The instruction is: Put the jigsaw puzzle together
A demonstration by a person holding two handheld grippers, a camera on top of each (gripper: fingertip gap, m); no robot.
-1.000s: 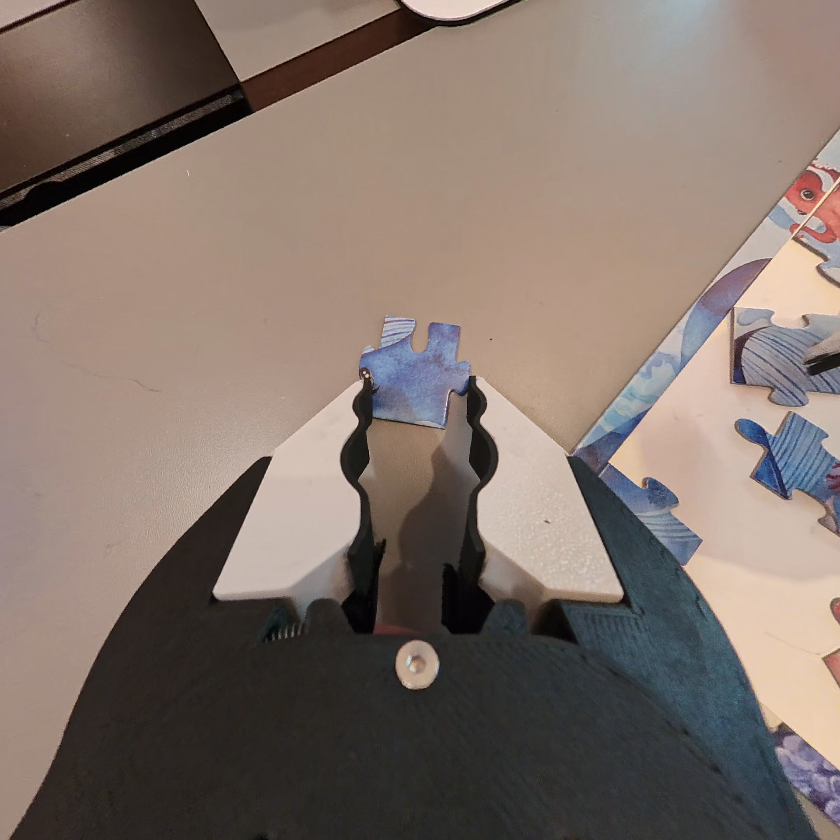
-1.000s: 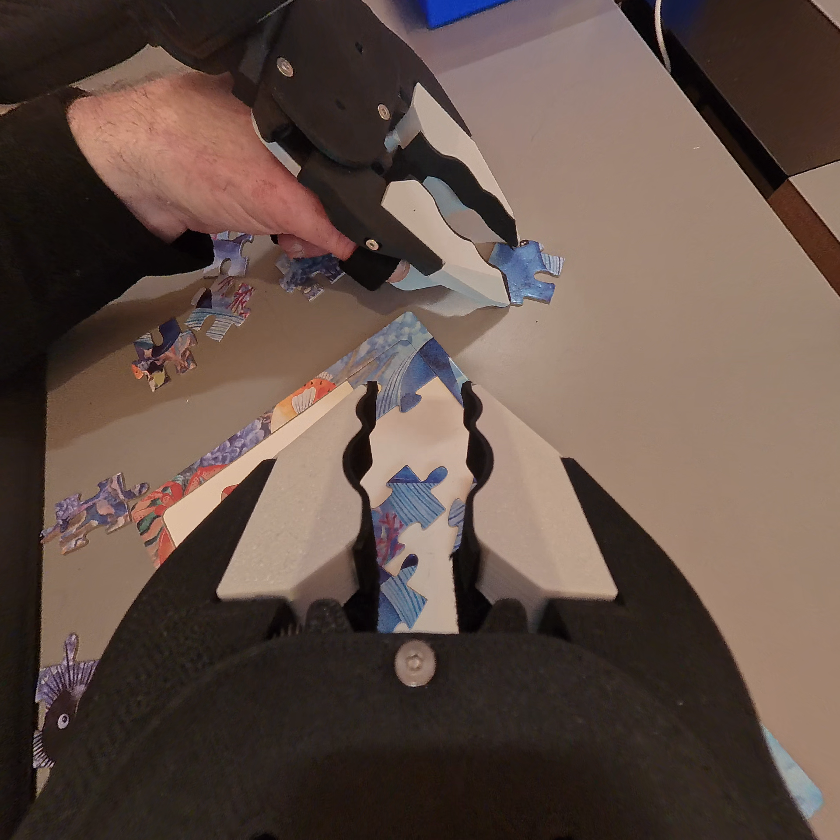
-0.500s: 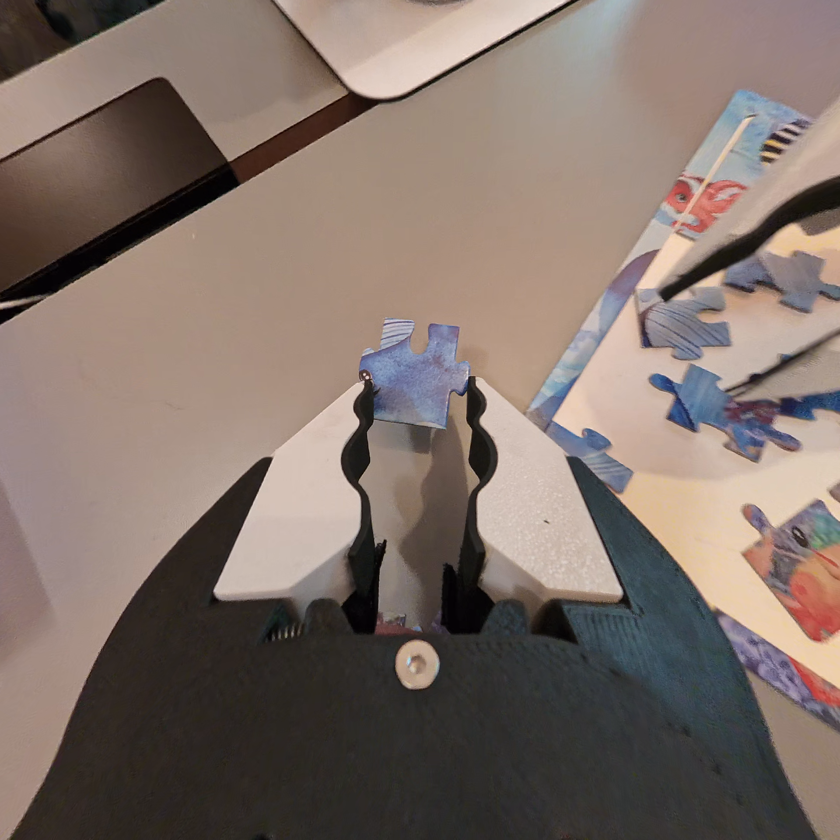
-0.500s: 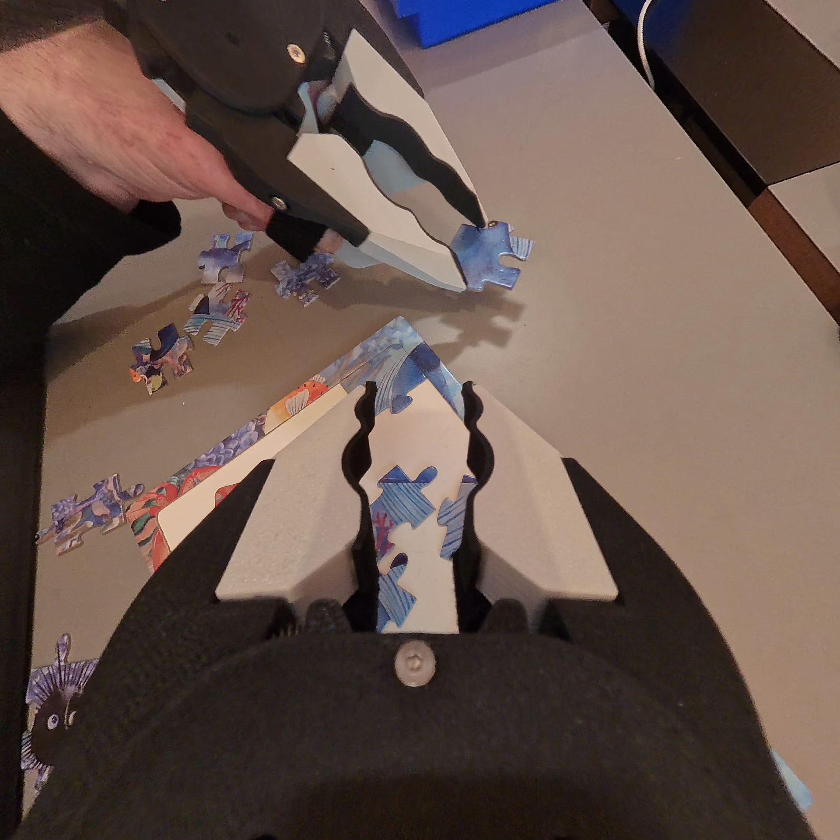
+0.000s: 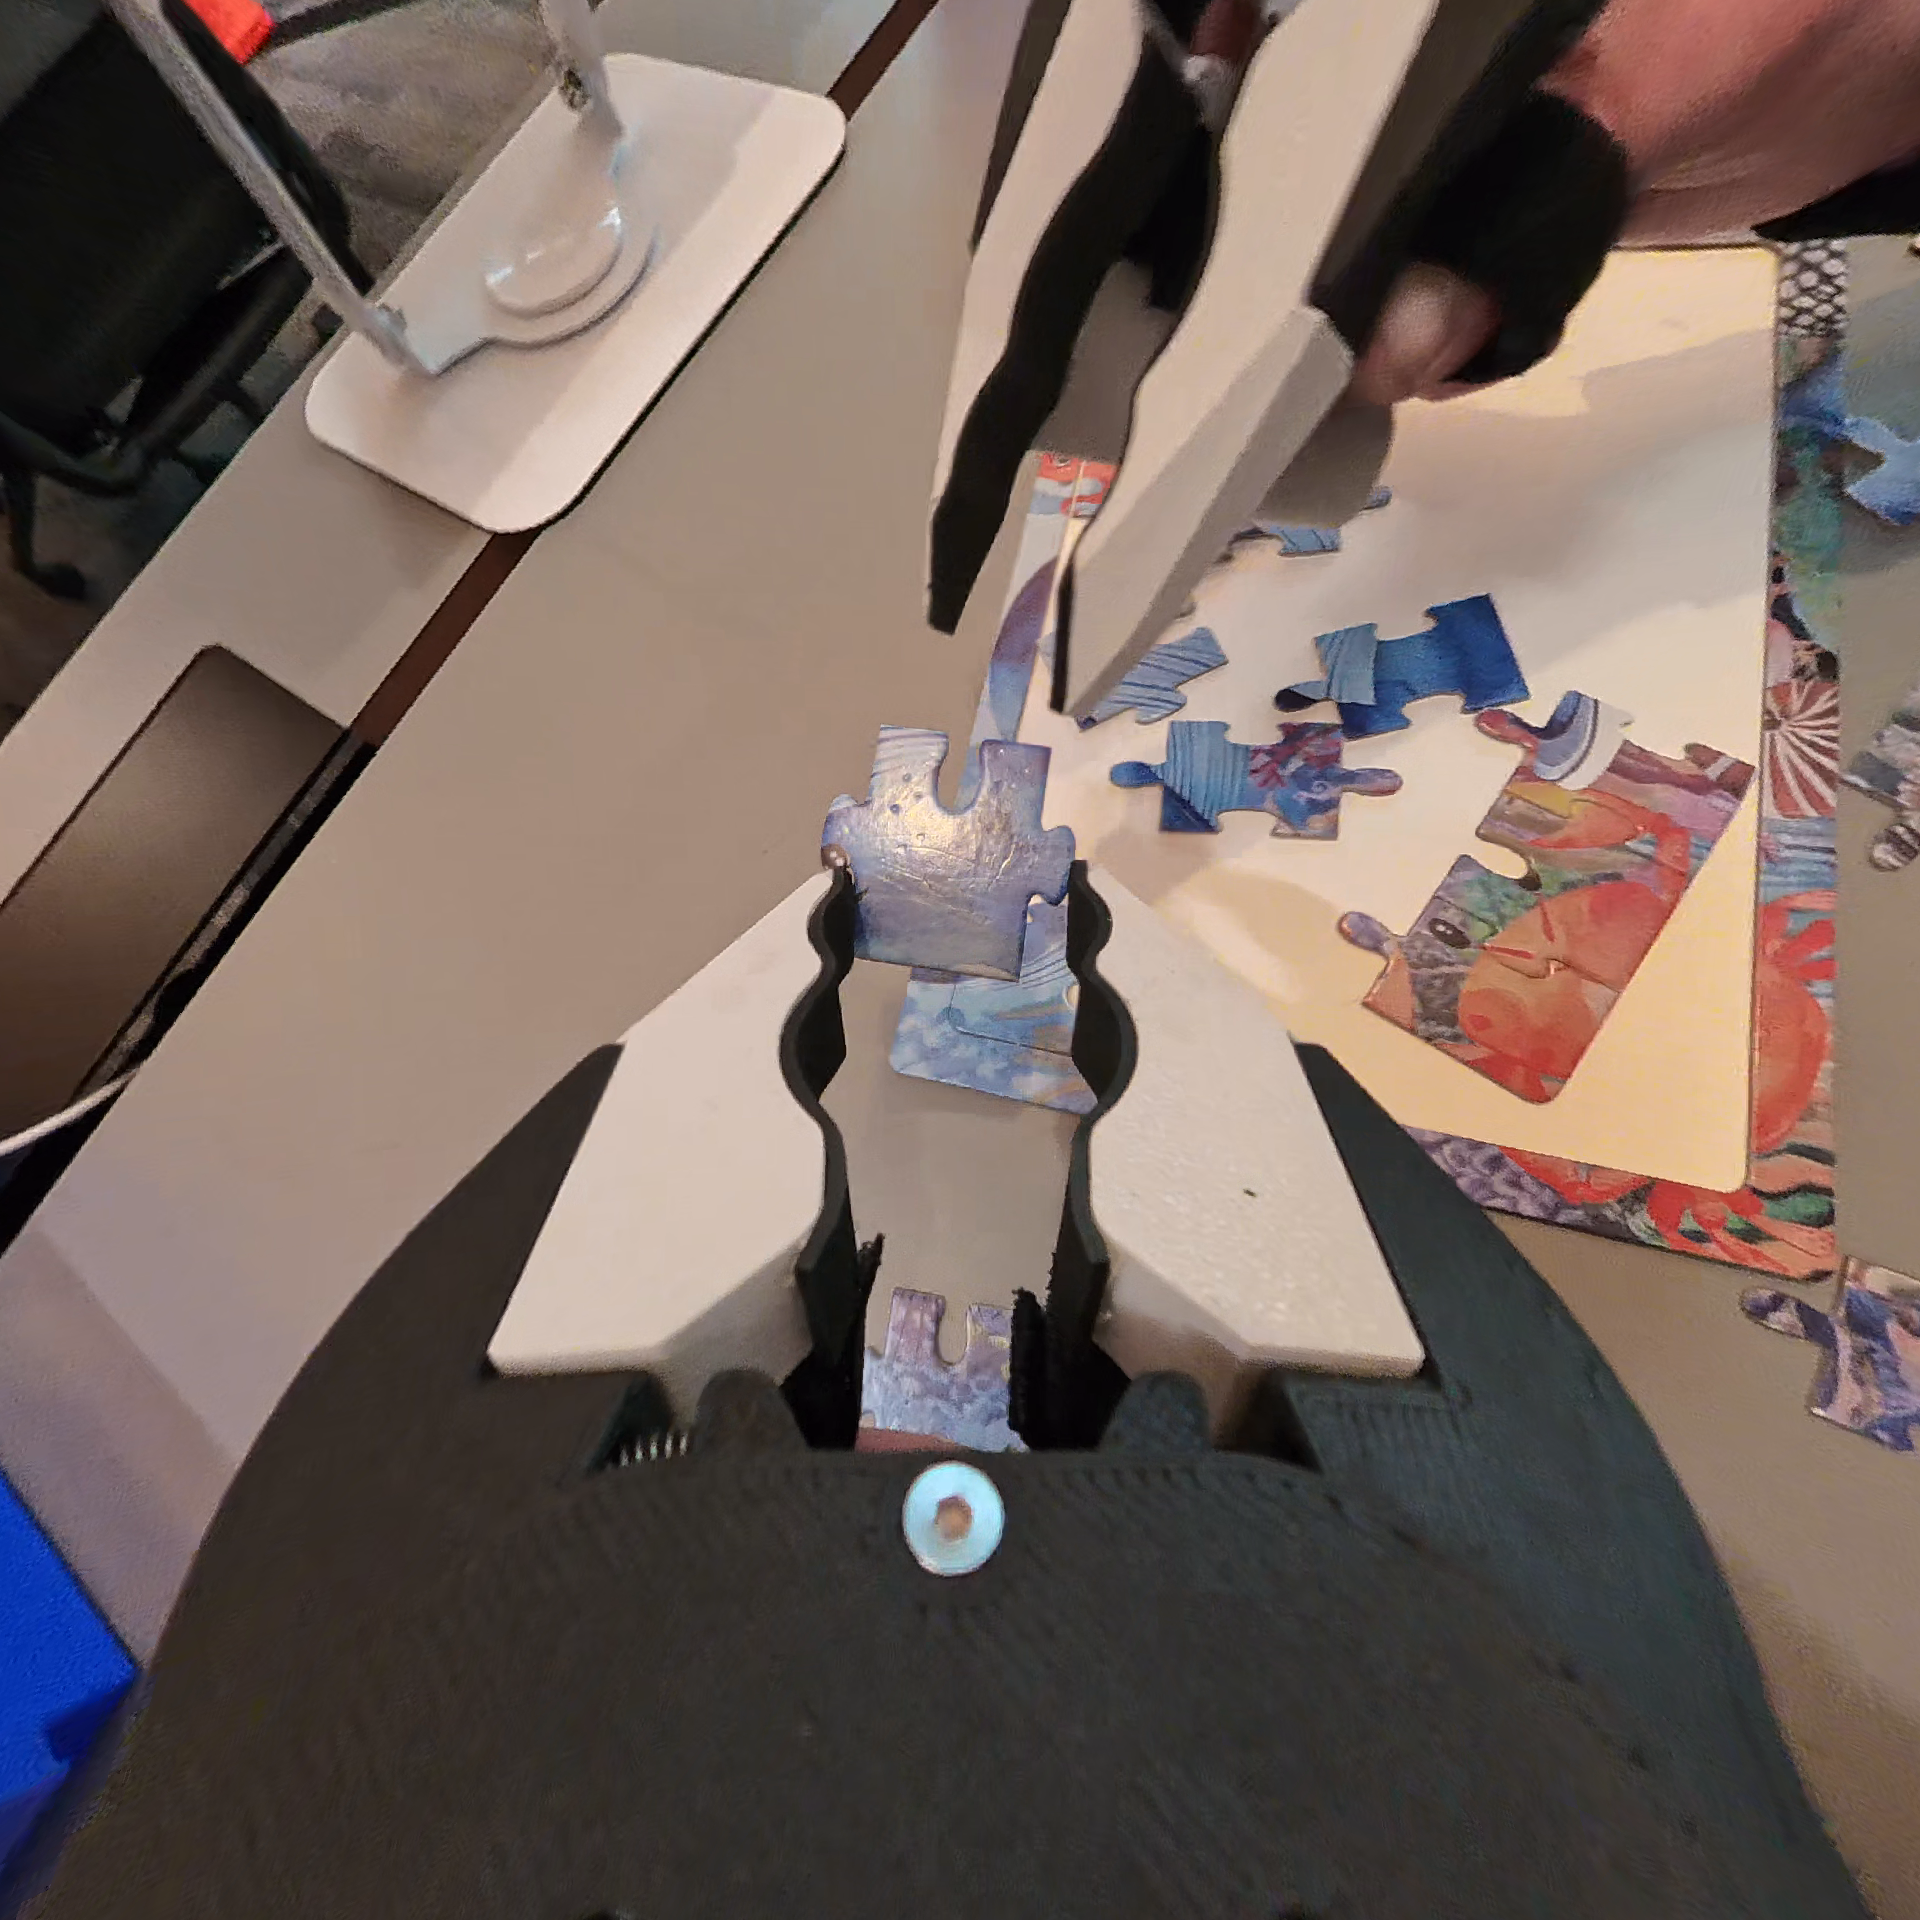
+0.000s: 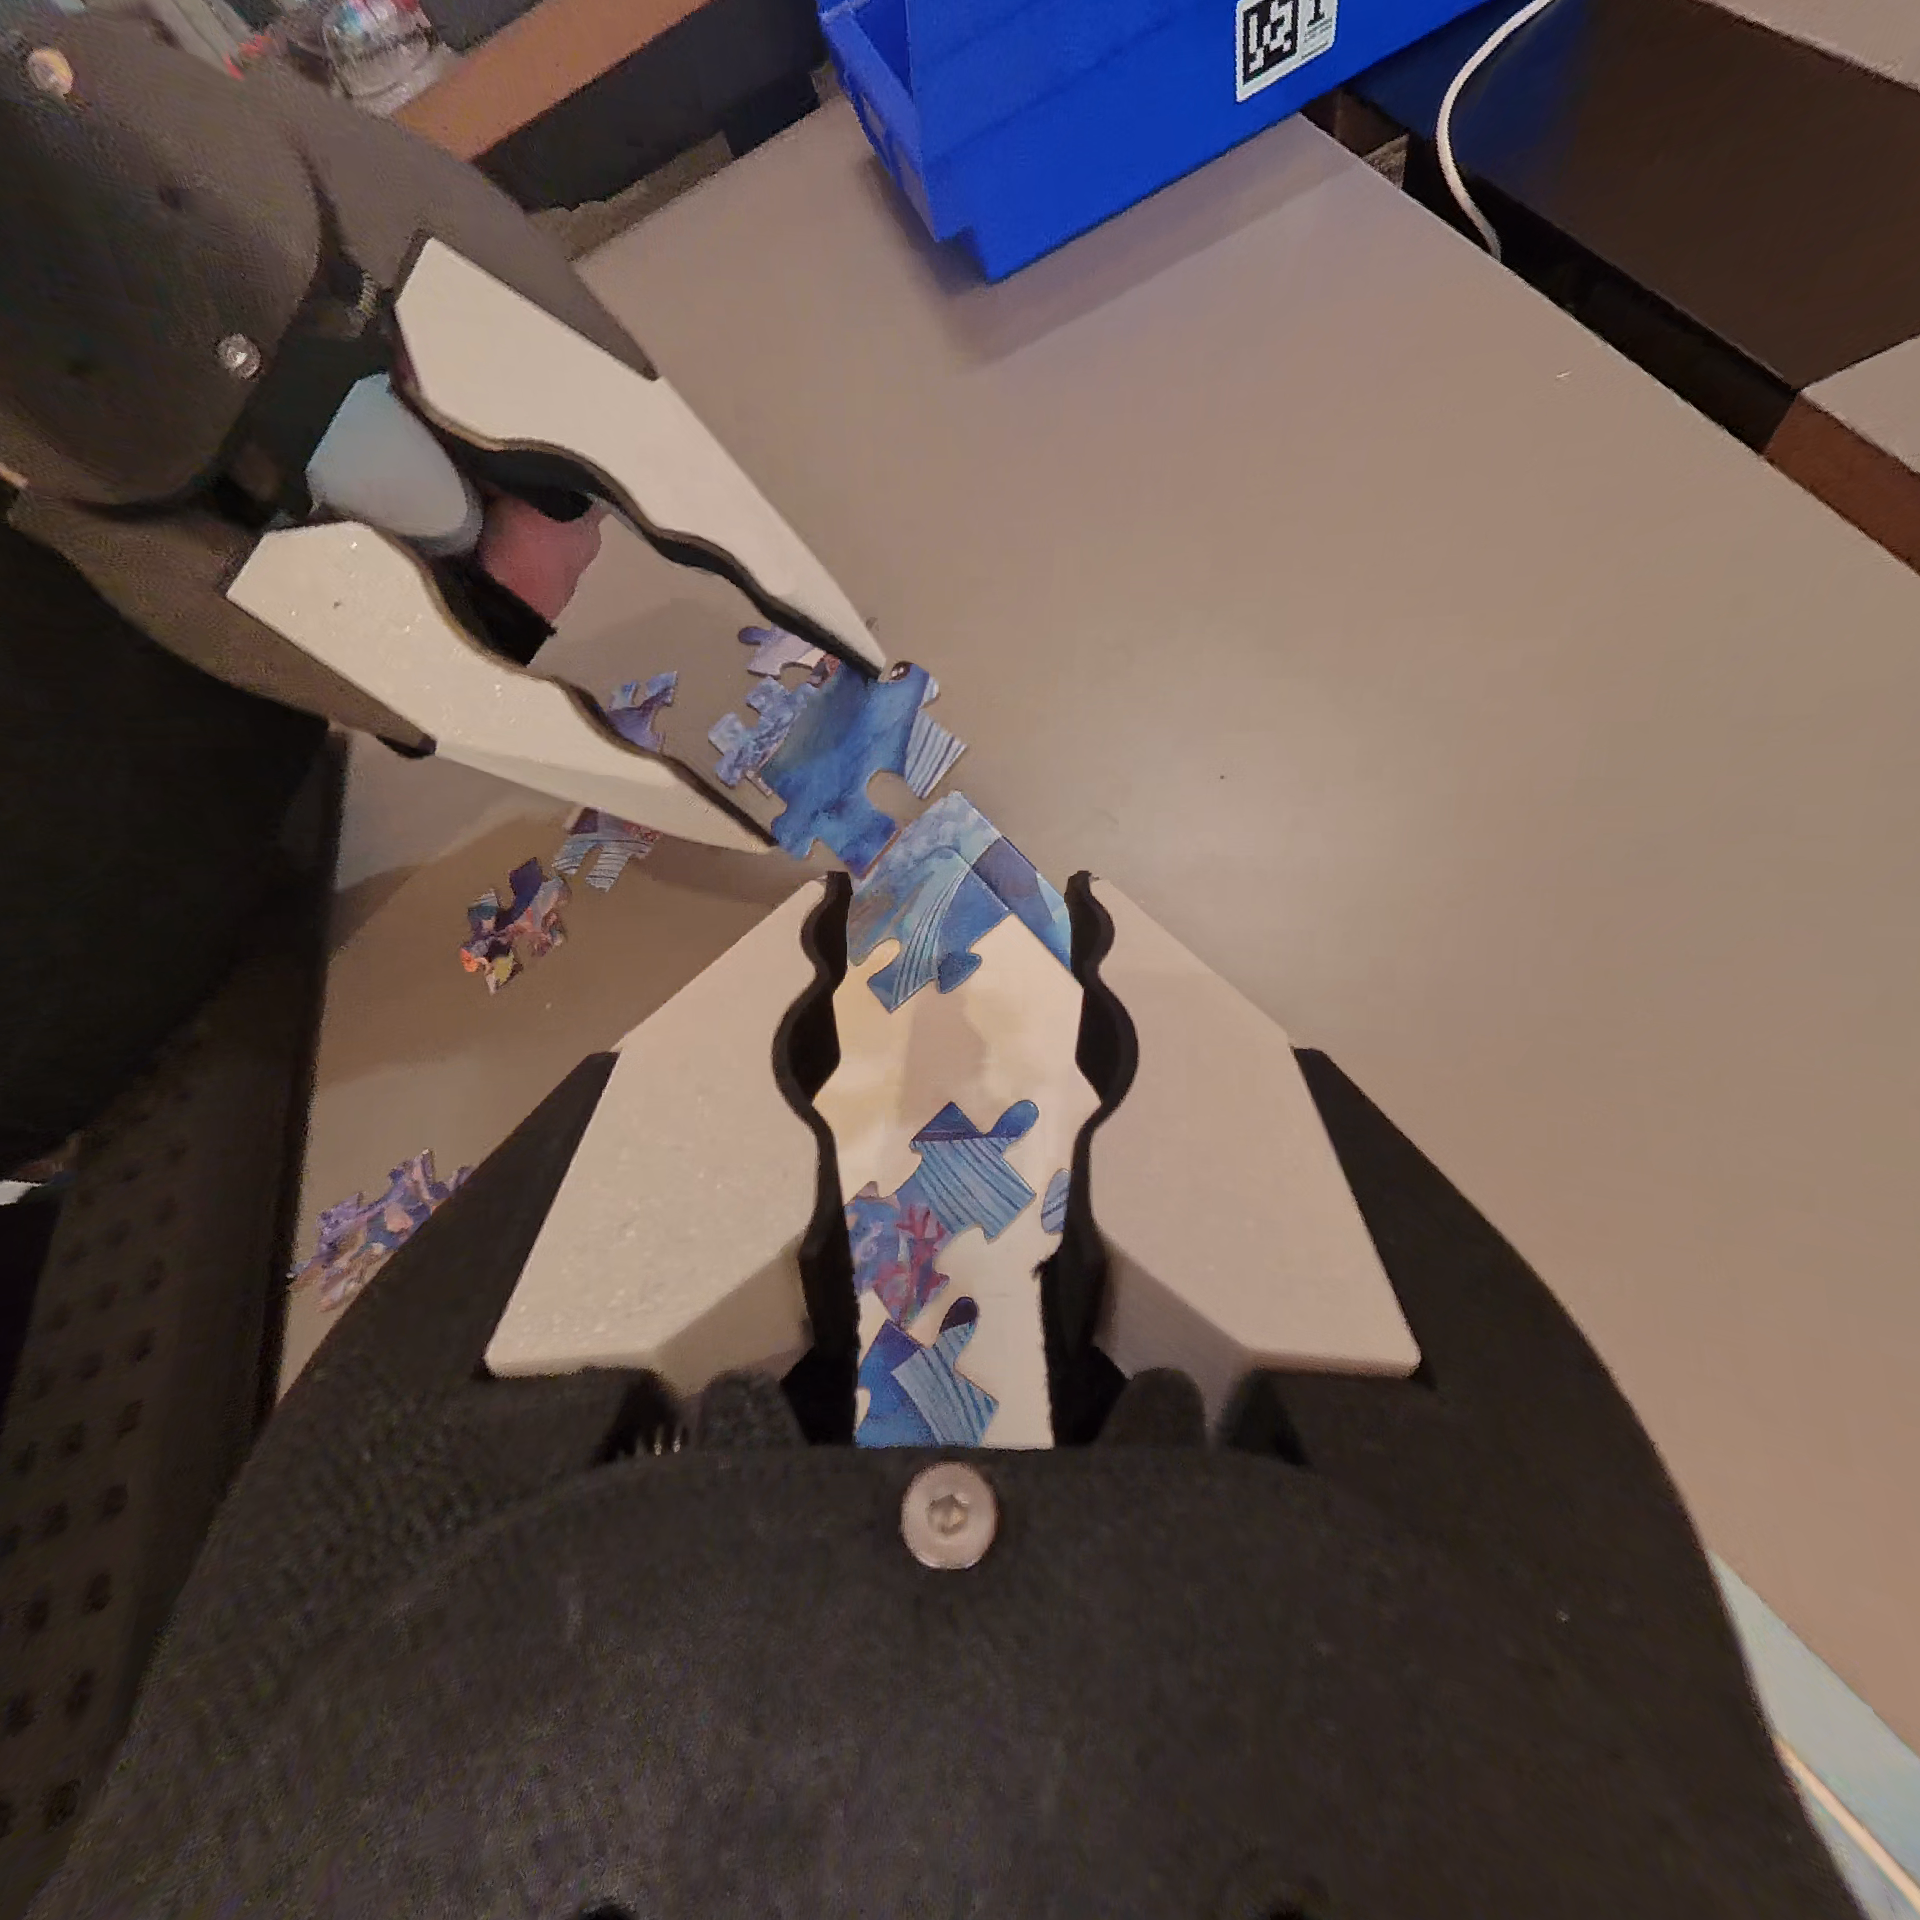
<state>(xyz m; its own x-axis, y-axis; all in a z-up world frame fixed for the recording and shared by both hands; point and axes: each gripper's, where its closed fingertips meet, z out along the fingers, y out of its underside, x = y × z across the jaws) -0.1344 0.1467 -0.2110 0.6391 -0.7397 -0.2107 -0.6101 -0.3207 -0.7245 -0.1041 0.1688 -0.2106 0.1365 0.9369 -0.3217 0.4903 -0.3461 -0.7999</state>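
My left gripper (image 5: 956, 883) is shut on a dark blue puzzle piece (image 5: 945, 873) and holds it tilted above the near corner of the puzzle board (image 5: 1558, 468). A light blue corner section (image 5: 987, 1029) sits in the board just below the piece. The right wrist view shows the left gripper (image 6: 826, 753) with the blue piece (image 6: 842, 769) next to that corner section (image 6: 935, 914). My right gripper (image 6: 951, 894) is open and empty above the board (image 6: 966, 1049); it also shows in the left wrist view (image 5: 997, 644).
Loose blue pieces (image 5: 1247, 774) and a joined crab section (image 5: 1558, 935) lie on the board. More loose pieces lie on the grey table (image 6: 514, 920). A blue bin (image 6: 1091, 125) stands at the far edge. A white stand base (image 5: 582, 312) sits on the neighbouring desk. The grippers' ends are close to 5 centimeters from one another.
My left gripper has lifted the blue piece off the table and carried it over to the board's corner. My right gripper stayed open over the board.
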